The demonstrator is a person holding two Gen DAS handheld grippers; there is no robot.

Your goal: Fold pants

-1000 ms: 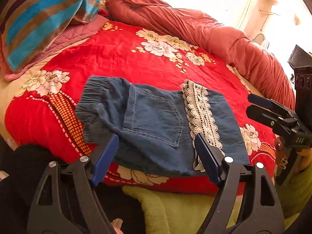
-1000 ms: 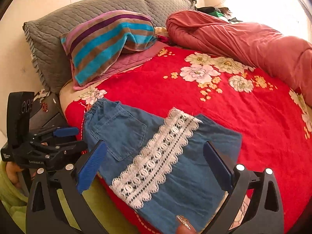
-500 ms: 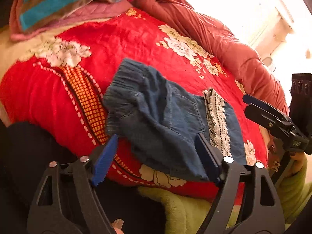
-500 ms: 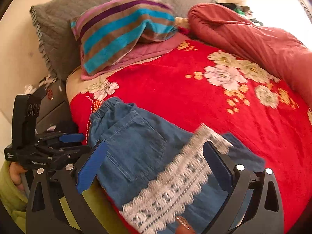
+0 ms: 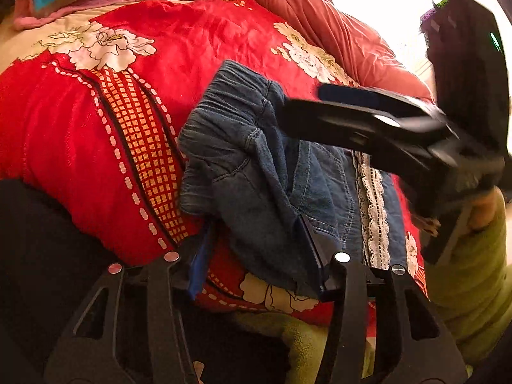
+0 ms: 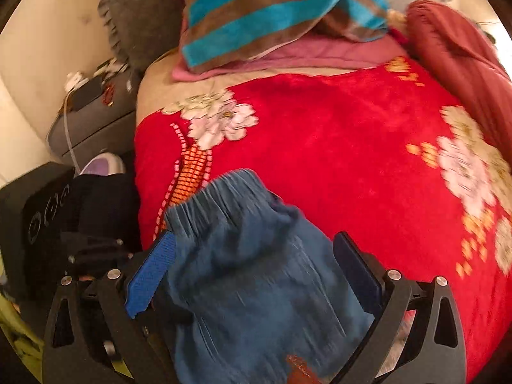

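Now both grippers, left (image 5: 256, 256) and right (image 6: 256, 275), straddle the pants (image 5: 256, 172) at the bed (image 5: 64, 121) edge, jaws apart, nothing clamped, likely lining up a grab for the next fold.

A bed fills both views, spread with a red blanket (image 6: 336, 147) printed with pale flowers and an orange checked band. At the top of the right wrist view lies a striped pillow (image 6: 272, 9) in turquoise and brown, on a pink quilted cover (image 6: 288, 59), a grey padded headboard (image 6: 140, 16) behind it at upper left. A rust-red duvet (image 5: 336, 32) is bunched along the upper right. Left of the bed stands a grey nightstand (image 6: 96, 121) against a cream wall (image 6: 35, 64). Bright daylight washes out the left wrist view's upper right.
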